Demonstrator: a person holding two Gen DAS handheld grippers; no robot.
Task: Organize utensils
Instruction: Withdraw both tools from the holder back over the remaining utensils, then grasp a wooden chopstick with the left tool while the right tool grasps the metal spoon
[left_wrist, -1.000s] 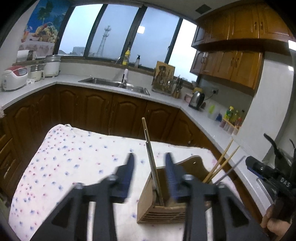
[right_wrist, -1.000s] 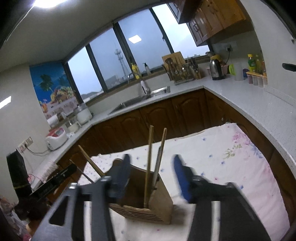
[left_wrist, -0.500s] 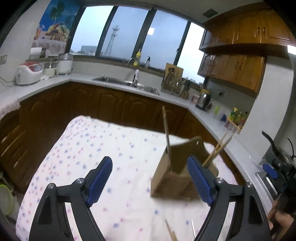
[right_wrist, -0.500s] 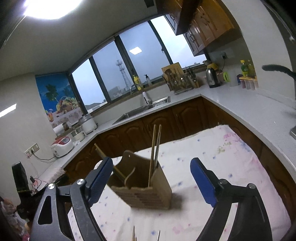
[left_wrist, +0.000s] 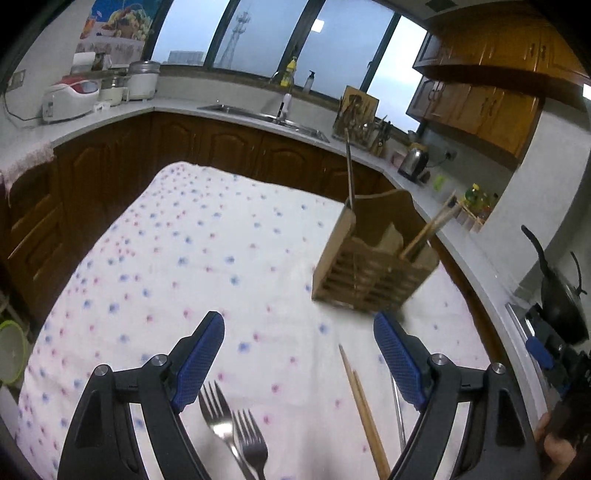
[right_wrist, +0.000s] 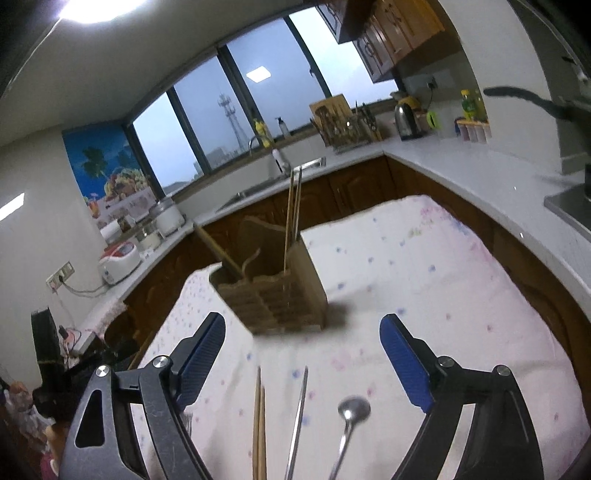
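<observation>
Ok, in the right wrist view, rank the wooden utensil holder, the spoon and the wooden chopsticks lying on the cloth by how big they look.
1. Wooden utensil holder.
2. Spoon and wooden chopsticks: both run off the bottom edge, so unsure.

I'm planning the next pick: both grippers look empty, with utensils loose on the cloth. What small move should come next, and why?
Probably lower the open left gripper onto the two forks lying right beneath it. Its jaws have just opened and hold nothing, and the wooden holder stands upright close ahead. The right gripper, also open and empty, could likewise take the wooden chopsticks.
</observation>
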